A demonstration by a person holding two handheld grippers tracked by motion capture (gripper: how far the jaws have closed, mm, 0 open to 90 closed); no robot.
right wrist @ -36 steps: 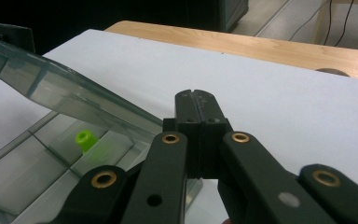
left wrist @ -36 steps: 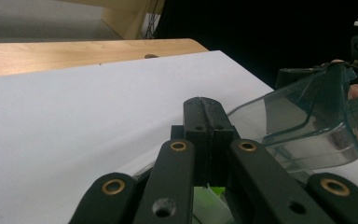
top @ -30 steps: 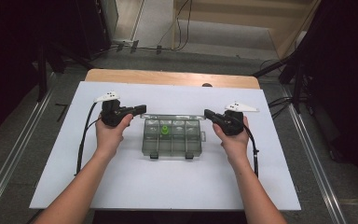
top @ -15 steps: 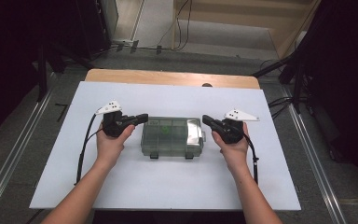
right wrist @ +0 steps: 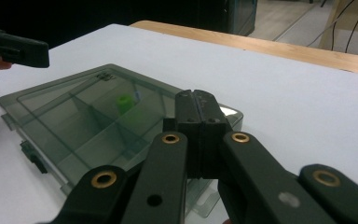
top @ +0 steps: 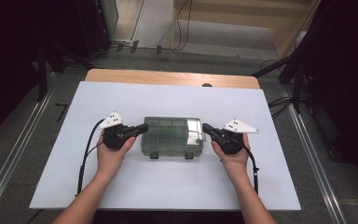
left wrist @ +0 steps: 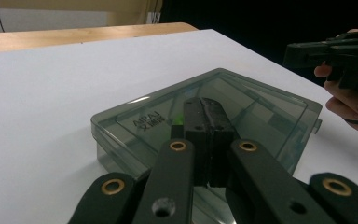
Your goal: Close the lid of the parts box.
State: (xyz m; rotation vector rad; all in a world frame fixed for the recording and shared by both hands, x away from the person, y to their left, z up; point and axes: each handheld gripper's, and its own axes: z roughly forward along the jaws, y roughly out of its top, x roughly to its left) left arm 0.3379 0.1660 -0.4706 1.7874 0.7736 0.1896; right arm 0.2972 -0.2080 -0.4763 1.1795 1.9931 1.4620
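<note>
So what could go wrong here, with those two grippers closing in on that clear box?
1. Both the left gripper and the right gripper are shut, at either end of the plastic box. Pushing unevenly could make it slide or spin on the smooth white table.
2. The two latches sit on the front edge, so shut grippers may slip off them.
3. A jolt could knock the small green piece into another compartment.

We can make out one piece of lettering: raised, moulded characters on the lid of the smoke-grey transparent plastic compartment box (left wrist: 200, 126), seen in the left gripper view. They appear mirrored and too faint for us to read.
</note>
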